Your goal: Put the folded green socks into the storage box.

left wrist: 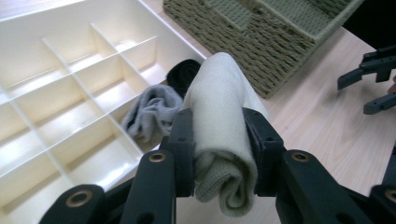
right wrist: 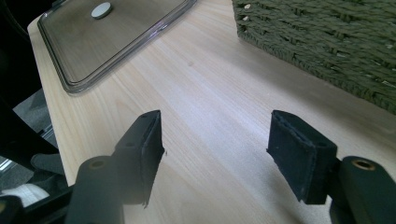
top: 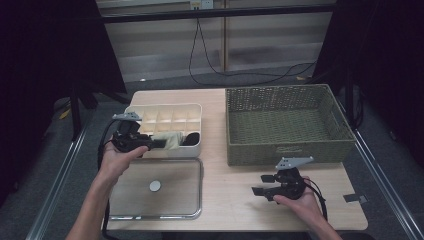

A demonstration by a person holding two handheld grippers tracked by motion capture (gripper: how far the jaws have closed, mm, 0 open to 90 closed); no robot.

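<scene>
Left gripper pinches a rolled cream sock, at centre frame over the near edge of the divided organiser box, where a grey sock and a black sock remain. Right gripper, spread and empty, hovers above the table. Judged midway: wicker basket, at right, appears empty.

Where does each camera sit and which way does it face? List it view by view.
High view: above the table's near side, looking forward and down; both forearms enter below.
Left gripper view: on the left gripper, looking past the cream sock to the divided box.
Right gripper view: on the right gripper, over bare tabletop.
Shared: woven basket, seen in all three.
</scene>
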